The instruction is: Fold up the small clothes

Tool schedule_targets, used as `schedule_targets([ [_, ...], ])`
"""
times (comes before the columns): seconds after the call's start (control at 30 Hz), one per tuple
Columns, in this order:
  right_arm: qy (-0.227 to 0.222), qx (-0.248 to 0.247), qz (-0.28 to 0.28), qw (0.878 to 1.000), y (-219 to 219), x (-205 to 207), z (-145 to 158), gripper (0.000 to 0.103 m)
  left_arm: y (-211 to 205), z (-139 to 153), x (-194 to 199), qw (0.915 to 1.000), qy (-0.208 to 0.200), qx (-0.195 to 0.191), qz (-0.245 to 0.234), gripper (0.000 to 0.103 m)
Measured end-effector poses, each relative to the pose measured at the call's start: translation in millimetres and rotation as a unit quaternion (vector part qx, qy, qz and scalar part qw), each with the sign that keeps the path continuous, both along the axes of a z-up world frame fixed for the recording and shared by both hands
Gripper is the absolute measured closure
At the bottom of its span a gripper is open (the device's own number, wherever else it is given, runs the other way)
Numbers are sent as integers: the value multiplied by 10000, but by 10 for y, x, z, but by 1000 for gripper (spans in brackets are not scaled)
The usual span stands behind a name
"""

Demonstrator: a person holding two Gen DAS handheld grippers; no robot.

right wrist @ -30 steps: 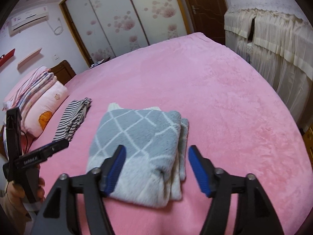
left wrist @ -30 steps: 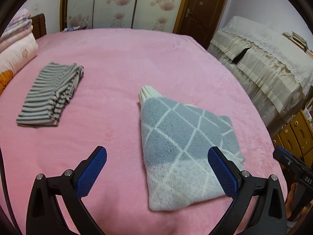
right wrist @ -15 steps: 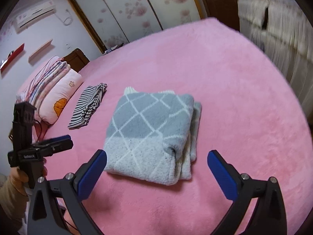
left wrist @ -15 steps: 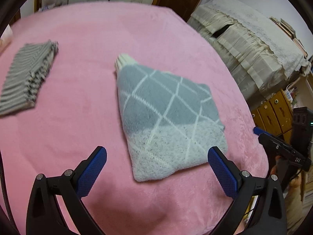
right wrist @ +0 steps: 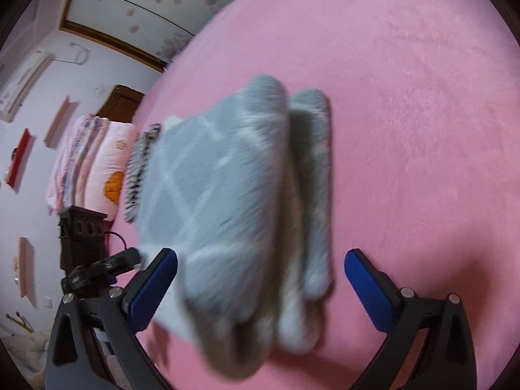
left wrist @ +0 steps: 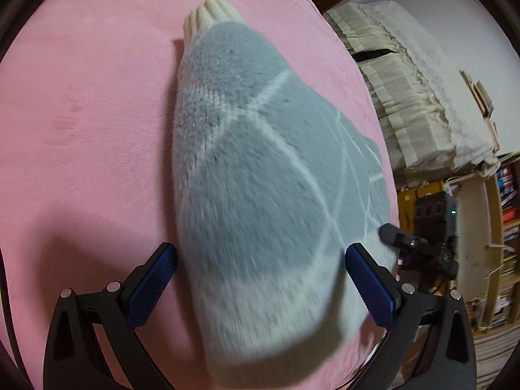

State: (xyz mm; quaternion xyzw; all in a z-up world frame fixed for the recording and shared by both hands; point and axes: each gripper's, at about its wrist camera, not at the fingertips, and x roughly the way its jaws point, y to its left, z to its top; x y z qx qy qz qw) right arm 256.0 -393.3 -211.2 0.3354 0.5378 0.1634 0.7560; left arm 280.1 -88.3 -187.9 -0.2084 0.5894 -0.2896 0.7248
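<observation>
Both the left tongs (left wrist: 260,279) and the right tongs (right wrist: 260,279) are spread wide and angled down close over the folded grey sweater (left wrist: 260,195), which lies on the pink bed (left wrist: 91,113), pinching nothing.

Folded grey sweater (right wrist: 227,201) lies on pink bedspread (right wrist: 406,113) between wide-spread jaws.

folded sweater (left wrist: 266,195) on bed (left wrist: 91,123), striped garment (right wrist: 139,169) left

home bedrm: pink bed (right wrist: 406,97), quilts (right wrist: 94,159), wardrobe (right wrist: 156,6).
</observation>
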Motion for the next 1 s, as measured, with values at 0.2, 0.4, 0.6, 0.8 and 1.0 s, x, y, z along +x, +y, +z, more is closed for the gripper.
schedule_targets([
  [0.2, -185, 569, 395, 9974, 42, 302, -166, 0, -97, -223, 243, 9983, 5, -581, -50, 1],
  [0.4, -394, 702, 533, 9953, 174, 591, -199, 0, -199, -293, 432, 9974, 44, -681, -215, 0],
  [0.6, -287, 550, 666, 9958, 232, 656, -186, 0, -205, -275, 487, 9979, 162, -550, -310, 0],
  [0.8, -153, 106, 498, 9986, 297, 586, -106, 18, -252, -199, 427, 9997, -70, -54, -215, 13],
  [1.0, -465, -501, 261, 9973, 394, 416, 179, 53, -382, 81, 307, 9964, -527, 665, -88, 29],
])
